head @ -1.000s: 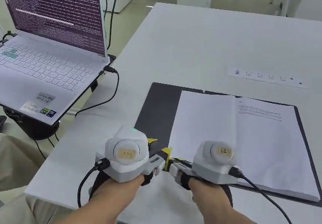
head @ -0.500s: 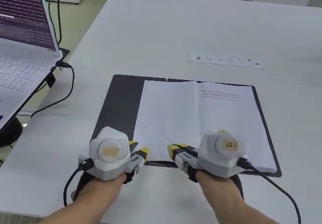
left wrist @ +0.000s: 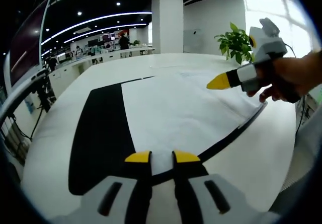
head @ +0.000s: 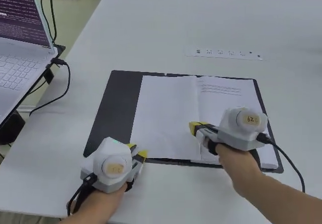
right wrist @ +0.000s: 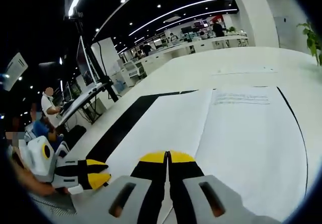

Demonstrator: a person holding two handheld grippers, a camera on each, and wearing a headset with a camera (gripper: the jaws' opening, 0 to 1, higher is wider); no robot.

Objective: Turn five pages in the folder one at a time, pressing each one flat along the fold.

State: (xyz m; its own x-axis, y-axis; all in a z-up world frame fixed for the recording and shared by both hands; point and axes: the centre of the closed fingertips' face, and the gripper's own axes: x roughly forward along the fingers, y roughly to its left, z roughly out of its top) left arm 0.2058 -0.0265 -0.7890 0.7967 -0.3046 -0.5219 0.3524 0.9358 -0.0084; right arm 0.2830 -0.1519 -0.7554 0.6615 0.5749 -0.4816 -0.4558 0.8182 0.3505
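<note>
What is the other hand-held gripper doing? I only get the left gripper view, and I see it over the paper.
Observer: The right hand-held gripper has its jaws shut, tips near the fold of the open folder.
Operator: Is there writing on the paper?
Observer: Yes, a few printed lines top the right page; the left page looks blank.
Operator: What's behind the folder?
Observer: A white power strip lies on the table.

Left edge cuts the laptop point(head: 15, 58) (page print point(head: 224, 89) too small).
</note>
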